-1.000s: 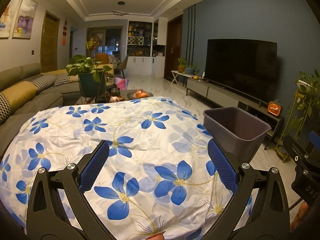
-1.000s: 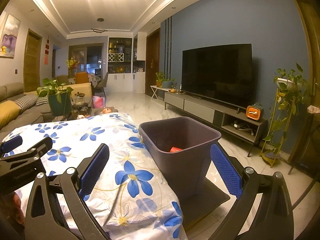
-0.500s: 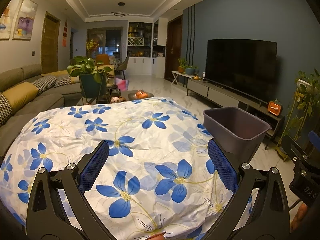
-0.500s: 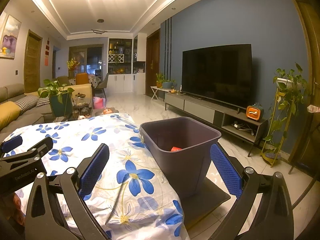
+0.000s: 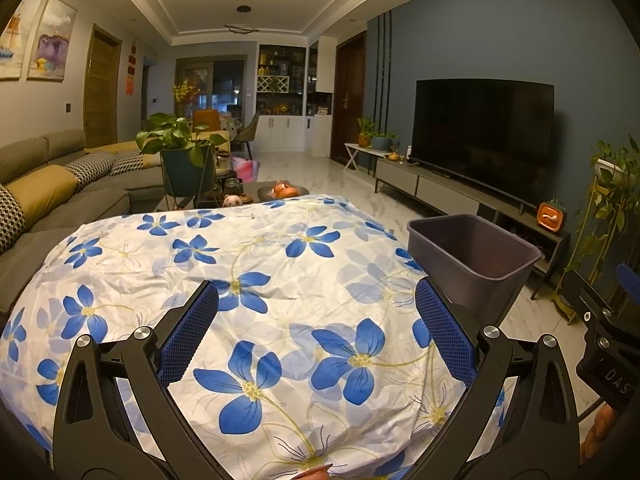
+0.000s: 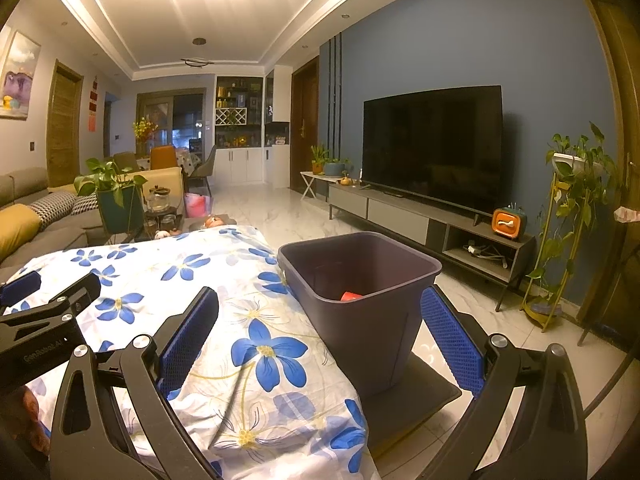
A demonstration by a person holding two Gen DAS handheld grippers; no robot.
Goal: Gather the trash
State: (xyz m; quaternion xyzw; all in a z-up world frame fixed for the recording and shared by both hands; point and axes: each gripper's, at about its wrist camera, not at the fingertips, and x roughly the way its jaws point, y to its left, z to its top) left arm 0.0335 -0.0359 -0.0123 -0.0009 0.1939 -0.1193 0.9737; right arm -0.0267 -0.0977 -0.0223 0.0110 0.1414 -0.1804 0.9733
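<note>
A dark purple trash bin (image 6: 360, 304) stands on the floor at the right edge of a table covered with a white cloth with blue flowers (image 5: 256, 280). A red piece of trash (image 6: 351, 295) lies inside the bin. The bin also shows in the left wrist view (image 5: 472, 256). My left gripper (image 5: 316, 336) is open and empty above the cloth. My right gripper (image 6: 320, 336) is open and empty, just in front of the bin. No loose trash shows on the cloth.
A grey sofa with cushions (image 5: 48, 192) runs along the left. A potted plant (image 5: 180, 156) and a small table with objects stand beyond the cloth. A TV on a low console (image 6: 432, 152) and a plant stand (image 6: 568, 216) line the right wall.
Both views have shifted very slightly; the grippers stay open and empty, and the bin and cloth have not moved.
</note>
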